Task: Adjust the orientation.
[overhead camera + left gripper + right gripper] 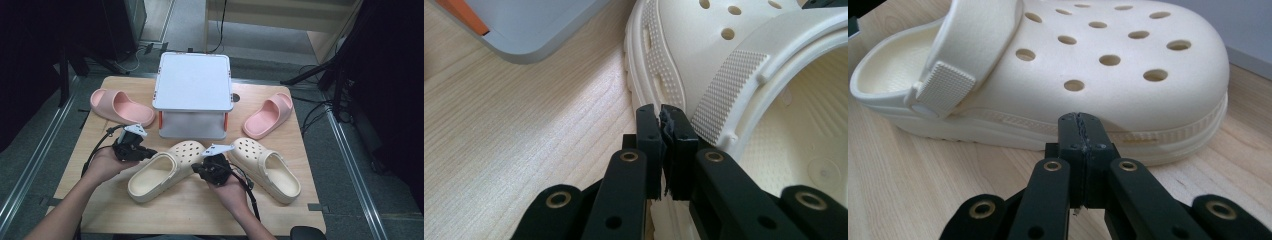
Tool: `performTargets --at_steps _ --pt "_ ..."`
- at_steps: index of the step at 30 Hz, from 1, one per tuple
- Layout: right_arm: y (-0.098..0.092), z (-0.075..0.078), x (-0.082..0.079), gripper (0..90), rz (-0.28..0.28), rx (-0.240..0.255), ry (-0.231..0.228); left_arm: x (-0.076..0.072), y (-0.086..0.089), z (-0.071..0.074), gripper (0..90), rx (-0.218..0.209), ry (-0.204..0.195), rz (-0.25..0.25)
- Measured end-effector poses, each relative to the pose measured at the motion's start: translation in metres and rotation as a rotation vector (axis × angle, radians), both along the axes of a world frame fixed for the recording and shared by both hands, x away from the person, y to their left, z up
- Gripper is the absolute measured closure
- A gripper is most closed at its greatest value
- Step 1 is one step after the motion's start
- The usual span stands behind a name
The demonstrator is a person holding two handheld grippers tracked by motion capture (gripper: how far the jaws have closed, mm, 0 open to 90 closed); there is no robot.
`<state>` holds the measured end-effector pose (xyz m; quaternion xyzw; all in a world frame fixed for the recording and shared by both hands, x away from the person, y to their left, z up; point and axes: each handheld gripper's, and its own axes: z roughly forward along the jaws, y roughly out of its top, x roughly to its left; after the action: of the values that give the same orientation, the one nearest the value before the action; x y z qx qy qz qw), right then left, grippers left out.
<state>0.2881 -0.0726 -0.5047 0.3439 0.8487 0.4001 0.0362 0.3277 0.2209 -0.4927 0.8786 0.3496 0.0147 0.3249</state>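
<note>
A cream clog [160, 172] lies on the wooden table [175, 212], toe toward the stand. My left gripper [149, 153] is at its left side, my right gripper [198, 169] at its right side. In the left gripper view the jaws [663, 112] are shut with nothing between them, tips close against the clog [704, 45] by its strap rivet. In the right gripper view the jaws [1081, 117] are shut and empty too, tips just in front of the clog's [1108, 85] sole edge below the holed toe. Whether either one touches the clog I cannot tell.
A second cream clog [267, 167] lies to the right of my right hand. A grey-white two-level stand [192, 80] sits at the table's middle back. One pink slide [120, 107] lies to its left, another [270, 115] to its right.
</note>
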Motion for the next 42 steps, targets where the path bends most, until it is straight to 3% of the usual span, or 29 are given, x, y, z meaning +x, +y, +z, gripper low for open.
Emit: performTargets --at_steps 5,8,12,18,32,36,42 --pt "-0.002 0.007 0.013 89.5 0.091 -0.037 -0.014 -0.002 0.001 -0.001 86.5 -0.013 0.004 0.016" --pt "-0.003 0.013 0.024 89.5 0.097 -0.026 -0.03 -0.003 0.001 0.0 86.3 -0.011 0.001 0.021" --pt "-0.006 0.013 0.026 89.5 0.06 0.012 -0.015 -0.006 0.001 0.0 86.7 -0.009 -0.004 0.021" --pt "-0.005 0.006 0.015 89.5 0.049 -0.002 -0.009 -0.01 0.001 0.0 86.7 -0.01 -0.004 0.014" --pt "-0.012 0.002 0.025 89.3 0.002 0.008 -0.003 -0.025 -0.016 0.0 86.1 0.031 0.001 -0.076" --pt "-0.011 0.002 0.028 89.3 -0.006 0.017 -0.002 -0.025 -0.016 0.002 86.4 -0.045 0.006 -0.053" --pt "-0.008 0.002 0.032 89.2 -0.016 0.016 -0.01 -0.027 -0.017 0.001 86.4 -0.07 0.025 -0.051"
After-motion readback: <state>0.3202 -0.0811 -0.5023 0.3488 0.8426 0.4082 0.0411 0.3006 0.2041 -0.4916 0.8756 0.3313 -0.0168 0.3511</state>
